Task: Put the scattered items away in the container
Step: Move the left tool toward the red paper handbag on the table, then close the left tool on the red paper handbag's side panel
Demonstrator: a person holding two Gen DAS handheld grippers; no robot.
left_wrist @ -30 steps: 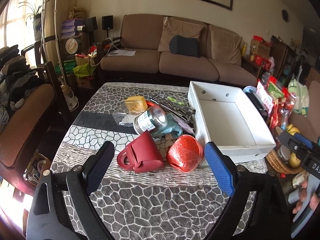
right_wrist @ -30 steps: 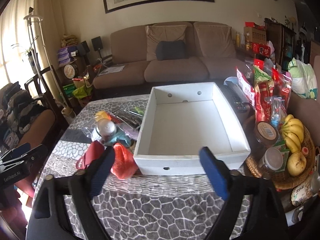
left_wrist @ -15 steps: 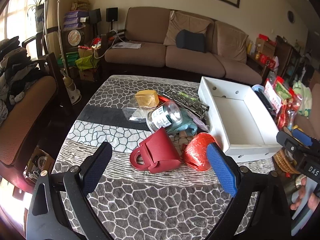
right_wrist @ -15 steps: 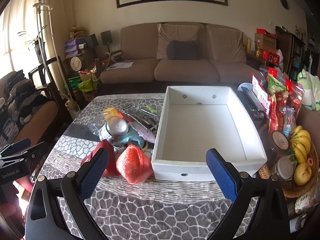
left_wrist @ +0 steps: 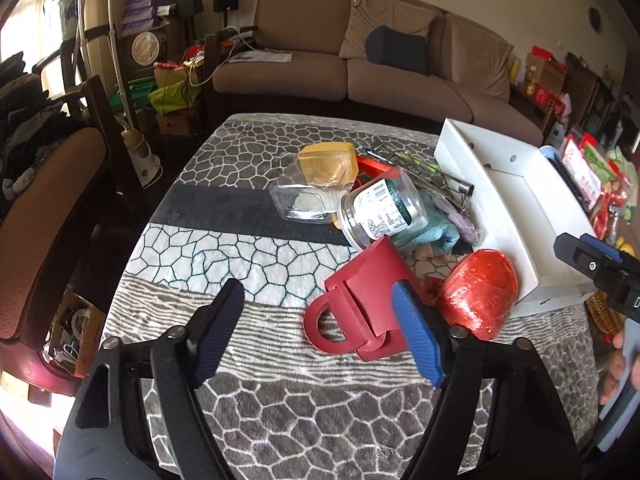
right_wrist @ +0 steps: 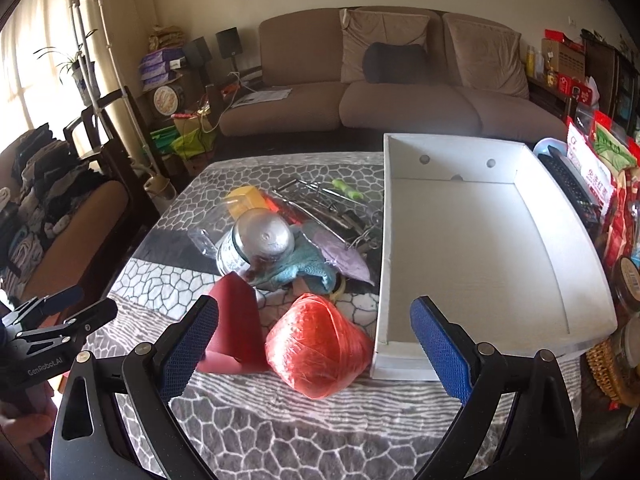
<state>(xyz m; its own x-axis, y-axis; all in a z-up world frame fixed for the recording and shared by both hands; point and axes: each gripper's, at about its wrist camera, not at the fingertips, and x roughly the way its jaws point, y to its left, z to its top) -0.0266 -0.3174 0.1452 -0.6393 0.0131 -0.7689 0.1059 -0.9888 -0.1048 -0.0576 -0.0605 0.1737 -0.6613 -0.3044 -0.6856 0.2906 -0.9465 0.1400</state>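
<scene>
A pile of items lies on the patterned tablecloth: a red pouch with a ring handle (left_wrist: 360, 304), an orange-red ball of string (left_wrist: 478, 294), a glass jar on its side (left_wrist: 380, 212), a teal cloth (left_wrist: 432, 236), a yellow box (left_wrist: 328, 162), a clear plastic tub (left_wrist: 300, 204) and metal utensils (left_wrist: 424, 172). The white box (right_wrist: 480, 248) stands empty to their right. My left gripper (left_wrist: 316, 332) is open, its right finger just before the red pouch. My right gripper (right_wrist: 316, 344) is open, just short of the string ball (right_wrist: 320, 344), with the pouch (right_wrist: 236, 320) beside its left finger.
A wicker basket with jars and fruit (right_wrist: 616, 360) and snack bags (right_wrist: 608, 172) crowd the table's right side. A remote (right_wrist: 568, 184) lies beyond the box. A chair with clothes (left_wrist: 40, 184) stands at the left. A brown sofa (right_wrist: 384, 92) is behind.
Both grippers have moved forward and down toward the pile. The left view has swung left so the pouch sits by its right finger. The right view has swung left onto the string ball.
</scene>
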